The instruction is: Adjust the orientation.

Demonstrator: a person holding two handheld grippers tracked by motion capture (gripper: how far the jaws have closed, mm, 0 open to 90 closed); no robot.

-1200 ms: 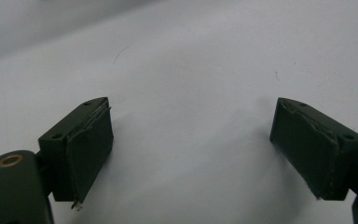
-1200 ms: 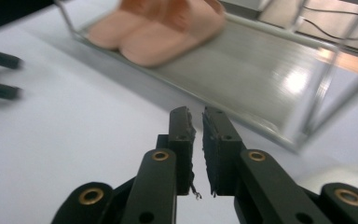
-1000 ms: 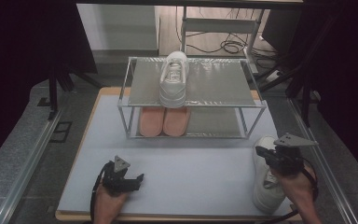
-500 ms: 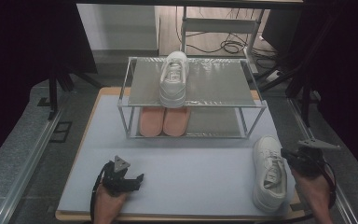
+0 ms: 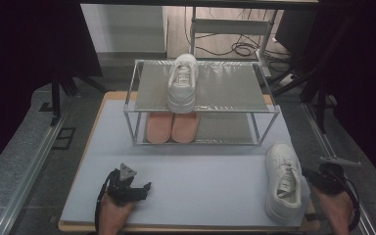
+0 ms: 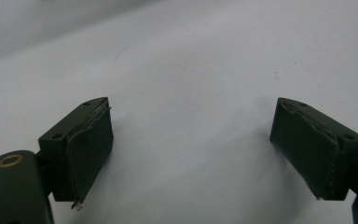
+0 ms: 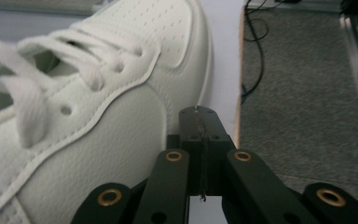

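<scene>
Right gripper view: the right gripper (image 7: pixel 200 154) had its jaws pressed together on nothing, their tips beside the leather flank of the white shoe (image 7: pixel 98 107) without gripping it; whether they touched it could not be told. In the high view this gripper (image 5: pixel 318 177) sat just off the shoe's (image 5: pixel 284 180) outer side, at the table's (image 5: pixel 200 186) right edge. The shoe lay flat on its sole in front of the rack (image 5: pixel 201 105), off its right front corner, toe toward the rack. The shoe was judged light, with a stiff sole and a soft, smooth upper likely to slip under the pads; the firmer heel collar or the rim of the opening would probably give the better hold, which would require the jaws to be opened first. The left gripper (image 5: pixel 127 188) rested gaping wide and empty on the table, well left of the shoe.
</scene>
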